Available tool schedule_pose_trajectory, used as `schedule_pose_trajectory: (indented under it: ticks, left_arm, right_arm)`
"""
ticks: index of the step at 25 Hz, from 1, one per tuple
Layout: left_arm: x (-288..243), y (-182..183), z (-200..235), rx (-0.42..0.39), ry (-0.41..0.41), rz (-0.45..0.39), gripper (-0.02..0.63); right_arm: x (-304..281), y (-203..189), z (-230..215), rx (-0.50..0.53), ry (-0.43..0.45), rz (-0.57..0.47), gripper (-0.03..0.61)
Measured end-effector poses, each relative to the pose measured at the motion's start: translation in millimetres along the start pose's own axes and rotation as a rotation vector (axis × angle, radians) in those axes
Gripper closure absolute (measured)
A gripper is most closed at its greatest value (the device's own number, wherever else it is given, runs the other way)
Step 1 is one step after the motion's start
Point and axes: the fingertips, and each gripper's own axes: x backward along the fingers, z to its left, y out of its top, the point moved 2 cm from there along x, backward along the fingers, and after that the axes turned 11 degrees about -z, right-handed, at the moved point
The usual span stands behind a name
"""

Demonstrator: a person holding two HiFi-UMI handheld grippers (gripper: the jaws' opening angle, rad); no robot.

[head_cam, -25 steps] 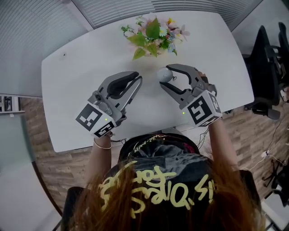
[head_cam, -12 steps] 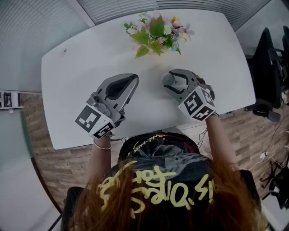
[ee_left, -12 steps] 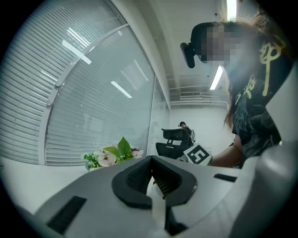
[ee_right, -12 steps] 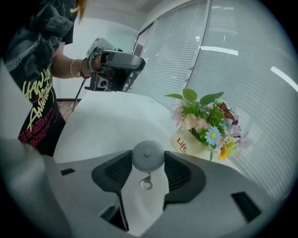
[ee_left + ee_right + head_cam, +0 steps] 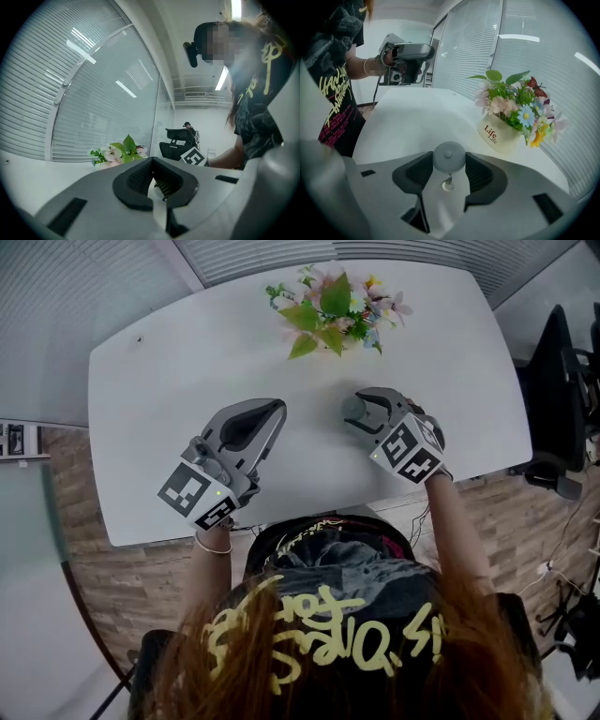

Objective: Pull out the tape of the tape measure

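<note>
The right hand-held gripper [image 5: 361, 411] clamps the small round tape measure [image 5: 449, 157] above the counter's [image 5: 187, 362] near edge. Its case looks light, hard and slippery. The left hand-held gripper [image 5: 275, 409], jaws together and empty, should pinch the dangling tab [image 5: 447, 186].

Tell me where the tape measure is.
The tape measure is clamped in the right tool, right of centre over the white table in the head view, near the flower pot.
</note>
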Motion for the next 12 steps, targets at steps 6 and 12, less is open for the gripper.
schedule_pose_trajectory:
  ticks: [6,12]
  left_arm:
    - [4.4,-2.2,1.3,0.011,0.016,0.001,0.618]
    - [6.2,-3.2,1.8,0.013,0.026,0.003,0.618]
  right_arm:
    - [-4.6,-10.7,1.2,-0.043,0.028,0.055,0.357]
    - [-7.2,-19.1,2.7,-0.111,0.052,0.089,0.357]
